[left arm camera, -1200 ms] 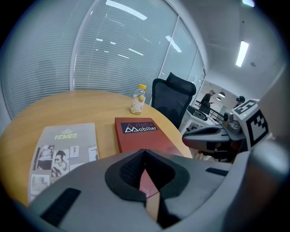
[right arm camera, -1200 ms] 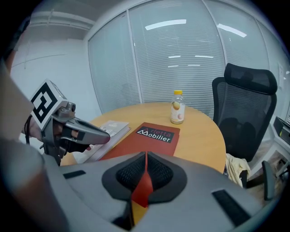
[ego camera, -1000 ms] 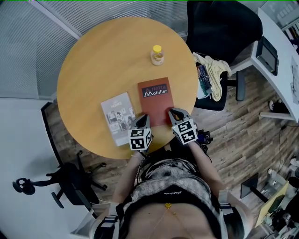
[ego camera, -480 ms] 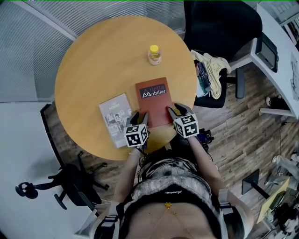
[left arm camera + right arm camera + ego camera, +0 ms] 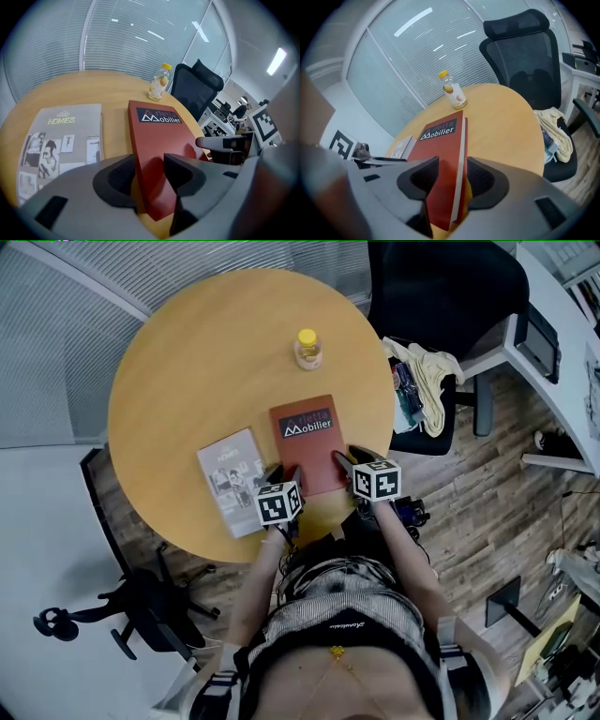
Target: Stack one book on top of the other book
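Note:
A red book (image 5: 307,442) lettered "Mobilier" lies flat on the round wooden table (image 5: 206,352). A grey "HOMES" magazine-like book (image 5: 230,479) lies just left of it, apart from it. My left gripper (image 5: 284,472) straddles the red book's near left corner (image 5: 150,187). Its jaws have just been opening and stand spread on either side of the cover. My right gripper (image 5: 349,457) straddles the near right edge of the red book (image 5: 445,187). Its jaws have also just been opening, and the page edge shows between them.
A small bottle with a yellow cap (image 5: 307,348) stands at the table's far side. A black office chair (image 5: 441,287) with cloth and items on another seat (image 5: 427,376) is right of the table. A white desk (image 5: 562,343) stands at far right.
Both grippers' jaws went from shut to spread wide. Both have come down around the red book's near corners. The books have not moved.

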`<action>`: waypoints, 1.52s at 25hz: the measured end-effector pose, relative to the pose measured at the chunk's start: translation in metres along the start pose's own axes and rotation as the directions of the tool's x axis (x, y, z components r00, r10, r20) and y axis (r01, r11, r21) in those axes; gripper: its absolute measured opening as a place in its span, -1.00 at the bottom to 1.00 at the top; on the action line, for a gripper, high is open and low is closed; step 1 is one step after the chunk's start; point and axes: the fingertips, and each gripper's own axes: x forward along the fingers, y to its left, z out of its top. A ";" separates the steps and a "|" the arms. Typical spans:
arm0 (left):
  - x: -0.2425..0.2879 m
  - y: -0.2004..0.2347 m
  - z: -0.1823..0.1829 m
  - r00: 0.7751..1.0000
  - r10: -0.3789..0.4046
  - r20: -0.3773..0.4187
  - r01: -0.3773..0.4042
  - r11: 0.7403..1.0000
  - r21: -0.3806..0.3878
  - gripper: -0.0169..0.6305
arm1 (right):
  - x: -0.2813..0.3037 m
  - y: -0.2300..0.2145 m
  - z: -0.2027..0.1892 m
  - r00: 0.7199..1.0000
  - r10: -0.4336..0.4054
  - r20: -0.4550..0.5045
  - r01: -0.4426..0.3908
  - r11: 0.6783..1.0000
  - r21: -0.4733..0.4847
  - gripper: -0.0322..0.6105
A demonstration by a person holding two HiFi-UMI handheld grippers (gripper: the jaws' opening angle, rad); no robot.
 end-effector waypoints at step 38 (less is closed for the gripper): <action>0.001 -0.001 0.000 1.000 0.002 -0.001 -0.002 0.999 -0.048 -0.43 | 0.009 0.006 -0.009 0.998 -0.012 -0.060 0.013 1.000 0.016 -0.35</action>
